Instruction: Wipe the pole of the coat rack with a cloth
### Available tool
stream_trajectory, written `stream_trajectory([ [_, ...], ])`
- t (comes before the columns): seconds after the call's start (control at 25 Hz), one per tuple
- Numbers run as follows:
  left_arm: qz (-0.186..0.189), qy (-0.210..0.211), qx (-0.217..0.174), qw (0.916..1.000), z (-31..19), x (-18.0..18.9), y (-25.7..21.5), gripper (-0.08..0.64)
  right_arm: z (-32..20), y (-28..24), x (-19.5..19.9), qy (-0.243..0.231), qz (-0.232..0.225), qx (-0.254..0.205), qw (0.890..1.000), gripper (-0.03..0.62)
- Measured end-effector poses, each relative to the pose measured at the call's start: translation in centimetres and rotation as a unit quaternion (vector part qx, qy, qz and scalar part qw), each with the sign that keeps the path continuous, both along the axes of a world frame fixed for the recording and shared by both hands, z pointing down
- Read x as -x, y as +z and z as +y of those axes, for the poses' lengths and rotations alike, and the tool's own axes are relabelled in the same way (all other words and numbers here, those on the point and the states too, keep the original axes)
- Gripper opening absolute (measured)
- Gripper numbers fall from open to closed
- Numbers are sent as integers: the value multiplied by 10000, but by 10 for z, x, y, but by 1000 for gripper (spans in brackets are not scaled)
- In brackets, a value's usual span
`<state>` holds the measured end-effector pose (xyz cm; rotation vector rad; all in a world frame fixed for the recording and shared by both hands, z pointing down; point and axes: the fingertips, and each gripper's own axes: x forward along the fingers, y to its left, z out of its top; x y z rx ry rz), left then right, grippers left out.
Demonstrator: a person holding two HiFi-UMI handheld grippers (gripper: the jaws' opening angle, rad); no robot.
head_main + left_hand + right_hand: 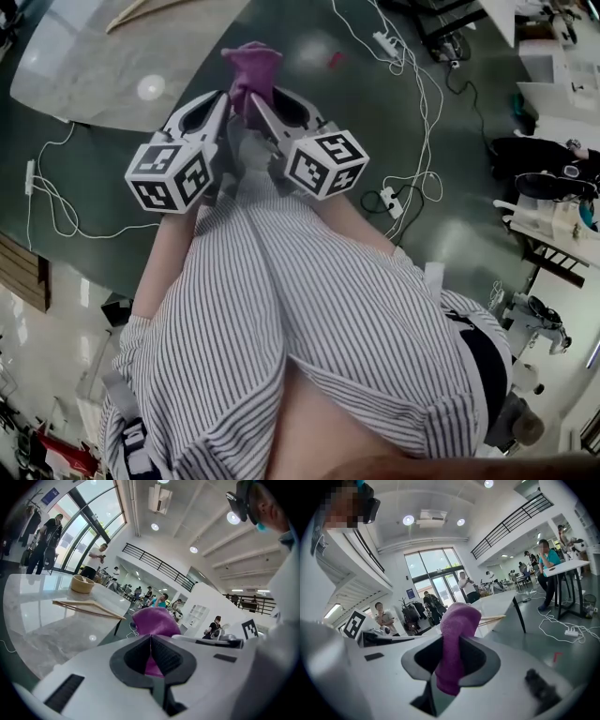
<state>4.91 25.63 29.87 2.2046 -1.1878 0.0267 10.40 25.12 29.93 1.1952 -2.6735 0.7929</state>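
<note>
Both grippers are held close together in front of the person's striped shirt (309, 319), tips almost touching. The right gripper (451, 656) has its jaws clamped on a purple terry cloth (459, 620), which sticks up past them in a rounded bunch. The left gripper (150, 641) has its jaws pressed together, seemingly nipping a fold of the same cloth, though purple shows only in the gap under the pads. In the head view the cloth (251, 66) stands above the dark green floor (469, 169), near a pale marble-look table (94, 75). A coat rack (405, 603) hung with dark clothes stands far off by the glass doors
</note>
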Motion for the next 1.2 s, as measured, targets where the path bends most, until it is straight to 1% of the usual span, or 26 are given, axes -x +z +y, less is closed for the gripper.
stream_trajectory([
  [0.16,-34,-109,29,9999,-29,4,5,15,-34,2,-4,44,-68,2,10000,106],
  [0.32,-138,-225,70,9996,-68,12,8,15,-82,3,-1,-5,-220,18,9998,106],
  [0.44,-181,-390,103,9990,-110,23,11,15,-128,2,6,-103,-306,38,9995,106],
  [0.64,-1,-608,167,9980,-180,29,7,15,-202,-1,12,-316,-364,104,9988,106],
  [0.76,-92,-689,138,9975,-224,30,7,15,-247,1,9,-373,-379,167,9984,106],
  [0.88,-104,-770,144,9969,-264,27,7,15,-288,3,4,-459,-371,216,9980,106],
  [1.04,-104,-882,145,9959,-304,25,7,15,-325,3,5,-666,-313,198,9971,106],
  [1.2,-87,-1026,204,9945,-331,22,12,15,-352,7,5,-839,-317,247,9957,106],
])
